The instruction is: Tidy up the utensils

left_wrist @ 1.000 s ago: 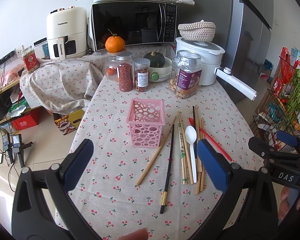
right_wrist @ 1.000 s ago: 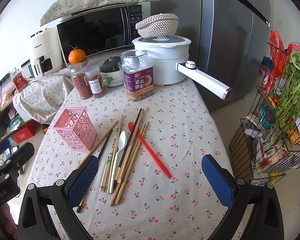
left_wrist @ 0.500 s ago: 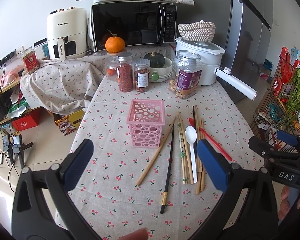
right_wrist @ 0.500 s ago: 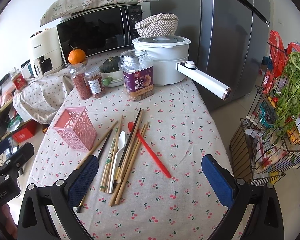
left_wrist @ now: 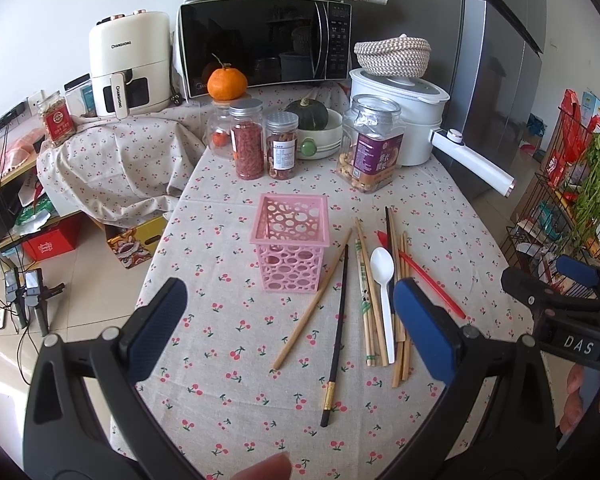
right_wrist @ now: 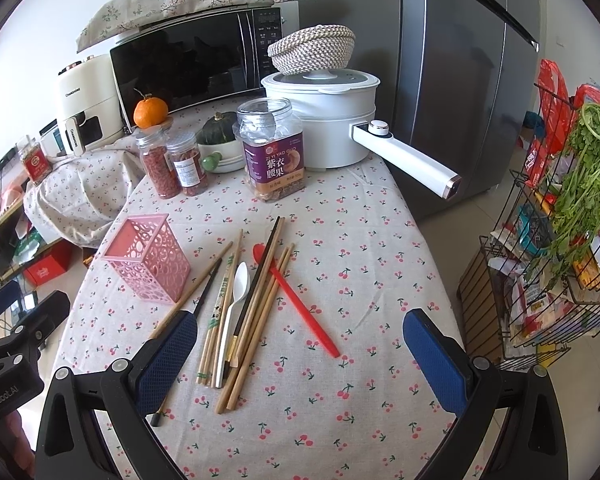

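Note:
A pink perforated utensil holder (left_wrist: 291, 241) (right_wrist: 146, 258) stands upright and holds nothing on the cherry-print tablecloth. To its right lie several wooden chopsticks (left_wrist: 367, 292) (right_wrist: 256, 312), black chopsticks (left_wrist: 337, 328) (right_wrist: 260, 270), a white spoon (left_wrist: 383, 280) (right_wrist: 236, 296) and a red spoon (left_wrist: 424, 278) (right_wrist: 298, 304). My left gripper (left_wrist: 290, 322) hovers open above the near table edge, below the holder. My right gripper (right_wrist: 300, 354) hangs open over the near ends of the utensils, nothing between its fingers.
At the table's back stand two spice jars (left_wrist: 260, 146), a nut jar (right_wrist: 271, 150), a bowl with a squash (left_wrist: 314, 130) and a white pot whose long handle (right_wrist: 406, 160) sticks out right. A wire rack with greens (right_wrist: 560, 220) stands beside the table.

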A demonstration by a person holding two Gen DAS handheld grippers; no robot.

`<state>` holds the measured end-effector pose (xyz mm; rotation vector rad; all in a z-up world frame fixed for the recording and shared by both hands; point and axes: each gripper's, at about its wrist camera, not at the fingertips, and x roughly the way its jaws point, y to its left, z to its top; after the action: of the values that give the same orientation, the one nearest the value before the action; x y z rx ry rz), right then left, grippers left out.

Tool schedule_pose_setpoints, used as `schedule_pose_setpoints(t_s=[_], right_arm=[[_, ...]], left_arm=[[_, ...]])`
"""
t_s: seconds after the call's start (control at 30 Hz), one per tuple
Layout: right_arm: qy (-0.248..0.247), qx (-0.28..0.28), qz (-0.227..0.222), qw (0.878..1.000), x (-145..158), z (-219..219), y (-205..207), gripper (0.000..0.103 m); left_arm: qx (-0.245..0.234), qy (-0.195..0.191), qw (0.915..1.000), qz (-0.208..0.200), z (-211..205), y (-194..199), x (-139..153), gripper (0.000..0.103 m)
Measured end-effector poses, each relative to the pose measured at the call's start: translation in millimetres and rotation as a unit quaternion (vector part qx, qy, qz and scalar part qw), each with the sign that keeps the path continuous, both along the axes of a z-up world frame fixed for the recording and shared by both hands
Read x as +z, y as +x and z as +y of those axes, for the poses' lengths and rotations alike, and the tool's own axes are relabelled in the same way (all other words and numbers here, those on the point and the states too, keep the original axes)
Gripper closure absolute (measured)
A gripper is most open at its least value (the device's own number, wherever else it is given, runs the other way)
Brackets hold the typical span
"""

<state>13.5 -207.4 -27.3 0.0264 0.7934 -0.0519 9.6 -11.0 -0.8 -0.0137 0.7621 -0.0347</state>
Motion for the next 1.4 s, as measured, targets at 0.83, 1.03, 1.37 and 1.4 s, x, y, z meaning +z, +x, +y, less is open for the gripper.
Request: schedule_pose_setpoints(t_s=[0.83,1.03,1.37,1.4], right_arm=[[0.098,0.002,0.144,0.985,-33,-70,86,0.006],[0.116,0.003,0.147,0.982,-33,-81,86,0.008],[0.129,-0.01,0.151,0.98,-38,-103,87,0.013],[0.13,-0.012,0.152,0.98,-38,-105,88,0.013]], left_arm=[[-0.13,0.027,0.9679,0.213,-93,112,-48,0.071],[-0.082,0.019,0.9666,0.242,-106,170,-84,0.088],[-0.029,0.048,0.9648,0.257,-117,225,-125,0.092],[-0.027,0.048,0.9642,0.259,-117,227,-129,0.092]])
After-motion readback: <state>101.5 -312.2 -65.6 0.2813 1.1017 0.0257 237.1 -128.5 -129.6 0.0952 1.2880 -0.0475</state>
